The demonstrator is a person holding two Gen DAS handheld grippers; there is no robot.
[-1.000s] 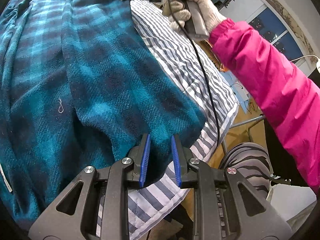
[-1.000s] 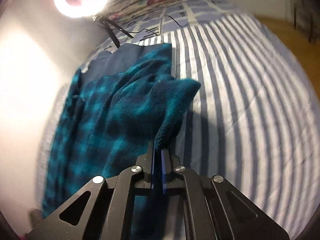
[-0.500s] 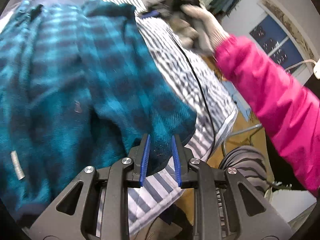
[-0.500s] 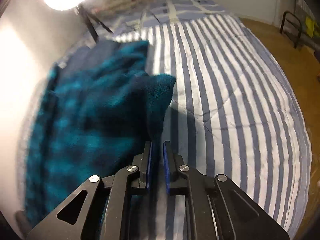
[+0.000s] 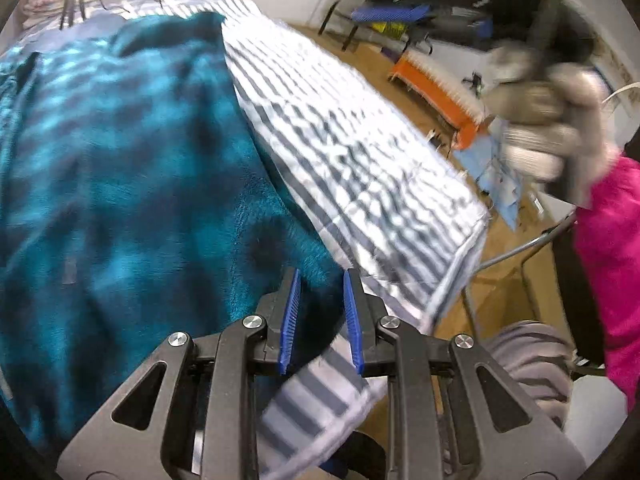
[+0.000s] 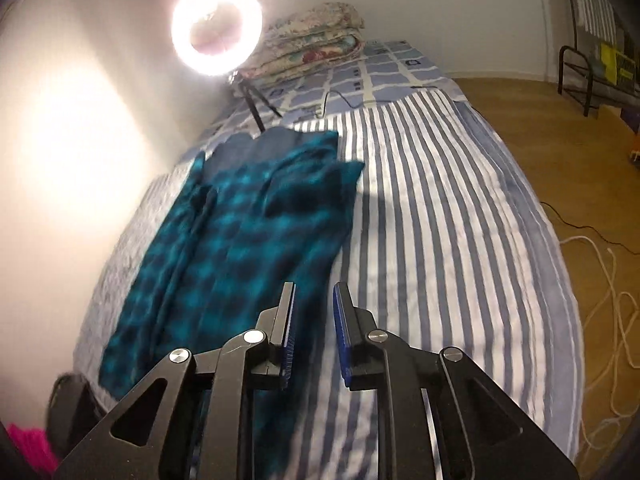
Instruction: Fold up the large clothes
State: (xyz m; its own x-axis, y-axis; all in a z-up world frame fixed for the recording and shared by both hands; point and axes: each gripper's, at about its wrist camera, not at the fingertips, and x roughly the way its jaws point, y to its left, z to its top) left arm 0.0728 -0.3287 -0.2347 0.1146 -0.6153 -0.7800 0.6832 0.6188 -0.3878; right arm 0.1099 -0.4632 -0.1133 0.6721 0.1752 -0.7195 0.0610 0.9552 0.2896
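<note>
Lying along the wall-side edge of the striped bedspread, the teal plaid fleece garment is folded lengthwise. The right gripper has just been opening, nothing between its jaws. The left gripper, slightly parted, straddles the garment's near corner without visibly pinching it; pulling now could slip off the corner and undo the fold.

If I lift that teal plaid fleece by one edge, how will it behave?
Probably floppy: the teal plaid fleece lies in soft folds on the striped bedspread. Its plush pile likely grips the pads rather than slipping. Being large, its free end would likely drag.
</note>
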